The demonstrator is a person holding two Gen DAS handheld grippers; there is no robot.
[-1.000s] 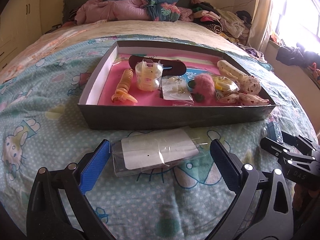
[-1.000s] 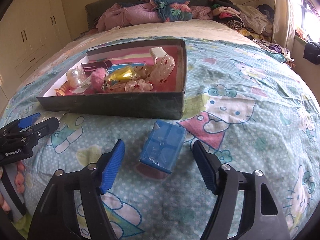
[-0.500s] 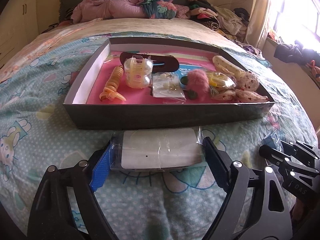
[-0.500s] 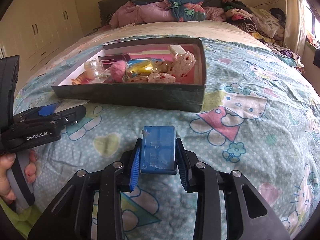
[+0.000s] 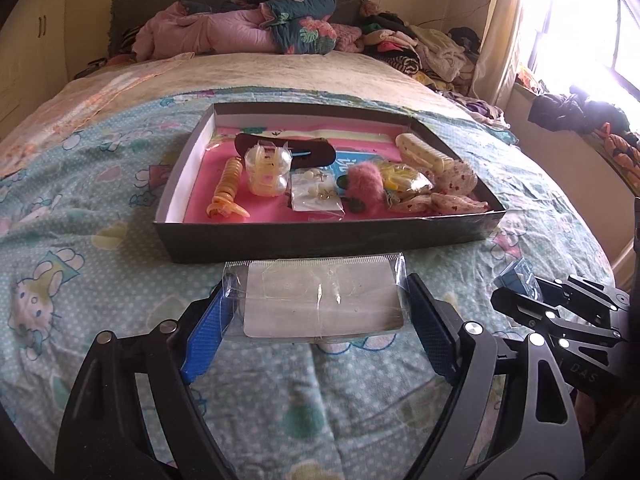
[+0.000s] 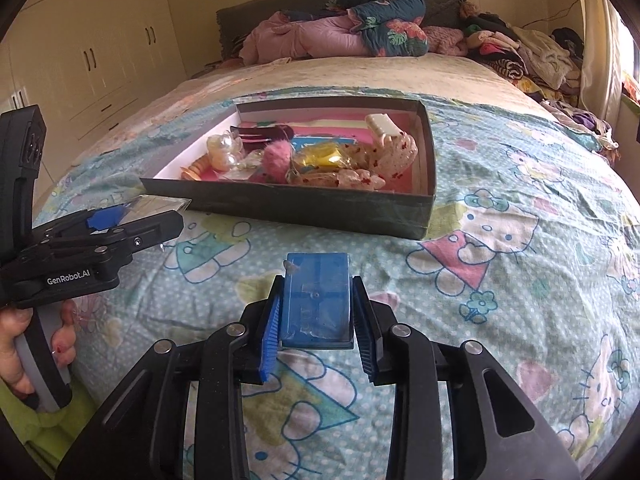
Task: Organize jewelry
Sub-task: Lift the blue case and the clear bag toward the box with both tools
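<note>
Holding hair clips, earring packets and scrunchies, the box [image 5: 320, 240] lies beyond claws gripping a clear packet [image 5: 320, 300] and blue case [image 6: 316, 300].

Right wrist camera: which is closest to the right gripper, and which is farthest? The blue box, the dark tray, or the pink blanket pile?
1. Blue box, between the right gripper's fingers.
2. Dark tray, mid-bed.
3. Pink blanket pile, at the headboard.

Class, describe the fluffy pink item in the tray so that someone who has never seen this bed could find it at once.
On the cartoon-print bedspread lies a shallow dark tray with a pink floor. Near its middle, right of the clear packet of earrings and left of the yellow item, sits the fluffy pink pom-pom. It alone looks furry.
</note>
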